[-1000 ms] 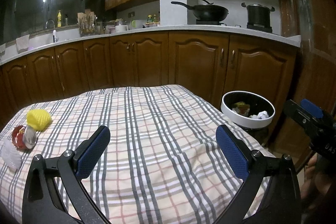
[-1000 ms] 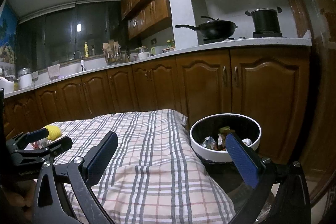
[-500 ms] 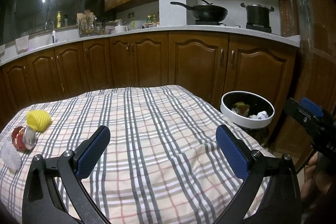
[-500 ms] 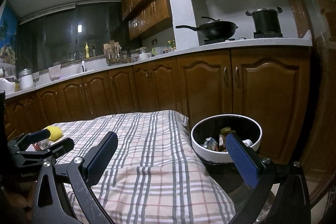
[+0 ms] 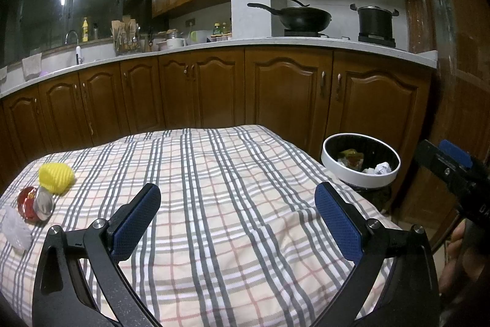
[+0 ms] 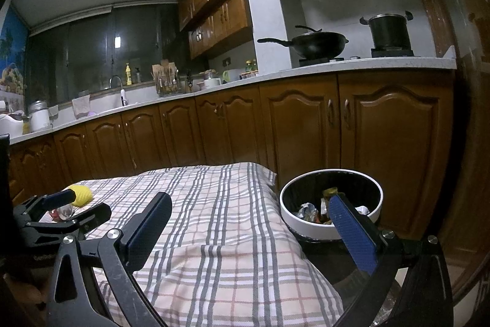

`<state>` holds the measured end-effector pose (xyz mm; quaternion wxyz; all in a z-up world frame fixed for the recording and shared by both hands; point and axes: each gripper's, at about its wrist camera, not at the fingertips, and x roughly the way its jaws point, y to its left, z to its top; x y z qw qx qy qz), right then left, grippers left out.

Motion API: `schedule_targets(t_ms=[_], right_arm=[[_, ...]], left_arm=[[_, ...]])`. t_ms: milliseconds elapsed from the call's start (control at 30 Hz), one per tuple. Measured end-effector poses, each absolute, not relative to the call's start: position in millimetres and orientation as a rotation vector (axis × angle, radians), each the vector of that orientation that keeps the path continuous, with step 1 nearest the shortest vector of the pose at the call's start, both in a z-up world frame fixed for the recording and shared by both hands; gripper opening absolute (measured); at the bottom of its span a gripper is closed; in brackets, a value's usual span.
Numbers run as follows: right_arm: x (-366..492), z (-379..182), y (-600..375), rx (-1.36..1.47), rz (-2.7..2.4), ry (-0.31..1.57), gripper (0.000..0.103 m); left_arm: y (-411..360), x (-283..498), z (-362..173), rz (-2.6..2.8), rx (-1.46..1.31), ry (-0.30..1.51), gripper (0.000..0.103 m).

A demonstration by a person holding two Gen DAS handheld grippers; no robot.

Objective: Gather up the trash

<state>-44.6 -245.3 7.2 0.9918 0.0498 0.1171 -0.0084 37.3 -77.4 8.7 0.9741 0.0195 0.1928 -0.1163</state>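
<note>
A plaid tablecloth (image 5: pixel 232 204) covers the table in a dim kitchen lined with brown wooden cabinets (image 5: pixel 288 94), a black wok (image 5: pixel 303 17) and a stockpot (image 5: pixel 375 20) on the stove. The left gripper (image 5: pixel 237 212) hovers above the cloth, jaws wide apart and empty; the right gripper (image 6: pixel 249 230) hangs at the table's right edge, jaws likewise spread. A yellow foam net (image 5: pixel 56 177), a red snack cup (image 5: pixel 32 203) and a white wrapper (image 5: pixel 16 229) lie together at the cloth's far left. The white-rimmed trash bin (image 6: pixel 330 230), holding crumpled waste, stands just beside the table's right corner.
</note>
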Motion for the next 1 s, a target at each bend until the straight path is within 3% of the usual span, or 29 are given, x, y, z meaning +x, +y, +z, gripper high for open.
schedule_targets(t_ms=[1000], right_arm=[[-43.5, 9.5, -245.1, 0.104, -0.011, 0.239, 0.103]], left_arm=[[-75.6, 40.5, 9.0, -0.246, 0.042, 0.393, 0.103]])
